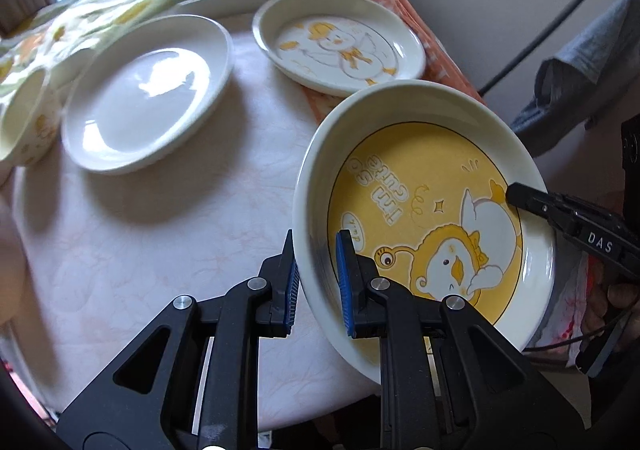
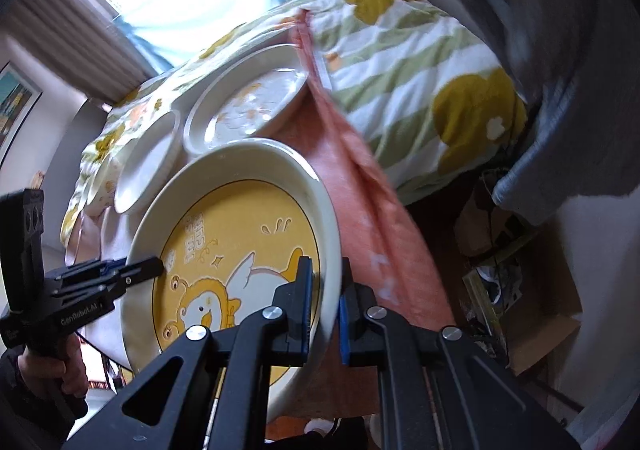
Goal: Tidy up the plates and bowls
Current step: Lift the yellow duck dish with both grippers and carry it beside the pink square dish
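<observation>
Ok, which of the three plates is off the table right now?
The yellow plate, printed with a duck. It is tilted, with the left gripper and right gripper each clamped on its rim. The plain white plate and pale duck plate lie flat.

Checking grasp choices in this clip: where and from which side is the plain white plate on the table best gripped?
Grip the plain white plate by its raised rim, on the near edge facing the left gripper, one finger inside and one outside. It lies flat with a smooth, shallow well, so only the upturned wall gives purchase. A bowl crowds its left side.
</observation>
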### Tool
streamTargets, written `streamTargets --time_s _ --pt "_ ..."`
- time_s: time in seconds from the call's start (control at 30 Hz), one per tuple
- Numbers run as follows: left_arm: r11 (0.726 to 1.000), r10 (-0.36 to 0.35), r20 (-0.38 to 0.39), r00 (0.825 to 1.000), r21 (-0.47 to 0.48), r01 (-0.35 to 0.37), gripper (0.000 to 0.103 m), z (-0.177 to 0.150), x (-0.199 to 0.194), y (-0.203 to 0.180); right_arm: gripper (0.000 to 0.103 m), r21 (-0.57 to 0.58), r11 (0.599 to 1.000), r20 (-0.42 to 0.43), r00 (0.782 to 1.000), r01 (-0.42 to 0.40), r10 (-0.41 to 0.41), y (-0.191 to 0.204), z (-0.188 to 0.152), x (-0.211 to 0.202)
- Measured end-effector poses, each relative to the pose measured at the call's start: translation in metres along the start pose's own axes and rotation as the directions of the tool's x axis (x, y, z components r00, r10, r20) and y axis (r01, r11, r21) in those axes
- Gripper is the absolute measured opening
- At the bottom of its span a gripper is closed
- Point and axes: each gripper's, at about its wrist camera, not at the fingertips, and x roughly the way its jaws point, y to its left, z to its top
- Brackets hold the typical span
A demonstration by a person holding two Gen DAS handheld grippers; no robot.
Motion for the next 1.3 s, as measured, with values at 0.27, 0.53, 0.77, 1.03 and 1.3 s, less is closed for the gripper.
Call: streamTargets --time_s 0.27,0.53,0.77,1.03,1.3 --pt "0.987 0.076 0.093 0.993 -0.148 -0.062 0.014 -0.032 -0.063 0.065 0.011 -0.147 0.985 -0.038 0.996 -0.086 0.082 0.073 0.008 0.006" --pt "0.956 0.144 0.105 0.984 -0.272 -0.111 0.014 -0.076 -0.092 0.150 0.010 -0.232 0.959 -0.090 0.986 -0.160 0.143 0.156 0.000 0.043" --pt "0.925 0.164 0.060 0.985 -0.356 -0.133 0.014 -0.101 -0.079 0.217 0.010 -0.254 0.946 -0.152 0.975 -0.200 0.165 0.216 -0.019 0.093" --pt "0.930 0.159 0.065 0.985 -0.345 -0.128 0.014 -0.113 -0.060 0.250 0.010 -0.270 0.948 -0.148 0.980 -0.169 0.133 0.241 -0.030 0.127" --pt "0.933 0.140 0.081 0.987 -0.344 -0.105 0.014 -0.123 -0.050 0.261 0.010 -0.266 0.952 -0.132 0.984 -0.153 0.122 0.243 -0.036 0.140"
